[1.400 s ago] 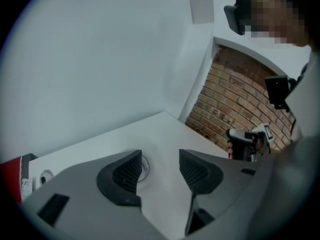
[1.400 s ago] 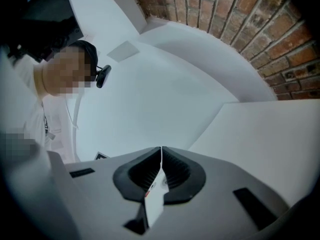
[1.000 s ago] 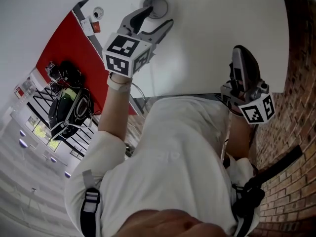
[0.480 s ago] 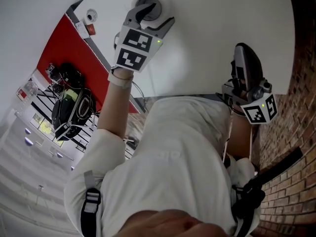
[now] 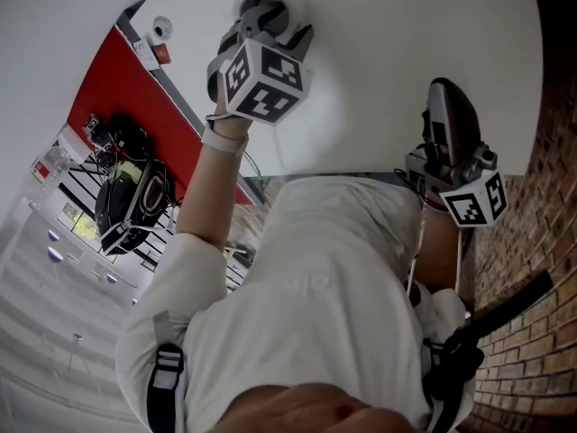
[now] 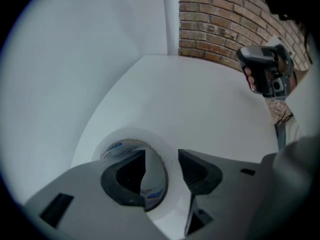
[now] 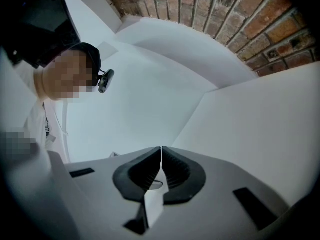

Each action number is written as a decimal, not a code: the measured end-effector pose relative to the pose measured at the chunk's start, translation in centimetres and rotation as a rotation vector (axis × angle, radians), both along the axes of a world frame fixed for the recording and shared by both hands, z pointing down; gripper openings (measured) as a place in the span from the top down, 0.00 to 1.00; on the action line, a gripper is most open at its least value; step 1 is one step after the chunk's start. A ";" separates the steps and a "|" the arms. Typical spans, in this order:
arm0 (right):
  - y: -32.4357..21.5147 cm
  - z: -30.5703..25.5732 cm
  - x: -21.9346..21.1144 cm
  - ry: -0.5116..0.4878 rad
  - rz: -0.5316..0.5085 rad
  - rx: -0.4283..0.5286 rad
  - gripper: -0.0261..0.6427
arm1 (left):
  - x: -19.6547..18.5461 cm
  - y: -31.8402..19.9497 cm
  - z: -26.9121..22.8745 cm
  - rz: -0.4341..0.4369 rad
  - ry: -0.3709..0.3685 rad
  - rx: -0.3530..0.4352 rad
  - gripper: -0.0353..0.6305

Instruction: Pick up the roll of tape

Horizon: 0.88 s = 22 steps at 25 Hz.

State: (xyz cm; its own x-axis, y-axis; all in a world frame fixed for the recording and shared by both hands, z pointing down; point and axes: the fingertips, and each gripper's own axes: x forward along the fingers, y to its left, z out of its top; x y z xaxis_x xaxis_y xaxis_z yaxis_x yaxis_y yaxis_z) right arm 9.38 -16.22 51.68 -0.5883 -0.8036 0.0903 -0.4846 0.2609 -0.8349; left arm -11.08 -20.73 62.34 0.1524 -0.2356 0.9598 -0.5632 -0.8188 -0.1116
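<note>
The roll of tape (image 5: 270, 5) lies flat at the far left of the white table (image 5: 406, 43). It is pale, with a printed inner core (image 6: 120, 146). My left gripper (image 5: 275, 27) points steeply down onto it. One jaw sits inside the core and the other outside, so the roll's wall (image 6: 170, 176) stands between them. The jaws are closing, and a gap shows at the outer pad. My right gripper (image 5: 442, 93) is shut and empty at the table's near right edge, pointing level (image 7: 161, 151). The left gripper view also catches this right gripper (image 6: 262, 71).
A brick wall (image 5: 541, 197) runs along the right side. Beyond the table's left edge a red panel (image 5: 126, 88) and a black wheeled frame (image 5: 126, 197) lie far below. My white shirt (image 5: 315, 296) fills the foreground.
The left gripper sank onto the roll and rolled about its axis, turning its marker cube. Its jaws narrowed around the roll's wall. The right gripper barely shifted.
</note>
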 end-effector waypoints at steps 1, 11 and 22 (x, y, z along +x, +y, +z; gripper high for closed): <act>0.0 0.1 0.1 0.000 0.000 -0.001 0.93 | -0.1 0.1 0.2 0.009 -0.016 -0.002 0.63; 0.2 0.3 0.5 -0.008 0.004 -0.001 0.93 | -0.5 0.8 1.8 0.129 -0.190 -0.076 0.64; 0.5 0.2 0.6 -0.012 0.010 0.001 0.93 | 0.1 1.2 2.1 0.184 -0.201 -0.203 0.70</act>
State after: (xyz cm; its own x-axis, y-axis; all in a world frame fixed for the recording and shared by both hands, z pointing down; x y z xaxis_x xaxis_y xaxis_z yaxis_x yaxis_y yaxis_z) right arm 10.01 -15.69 51.88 -0.5815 -0.8094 0.0822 -0.4769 0.2572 -0.8405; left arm -10.99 -19.57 64.45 -0.0229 -0.0231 0.9995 -0.3874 -0.9214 -0.0302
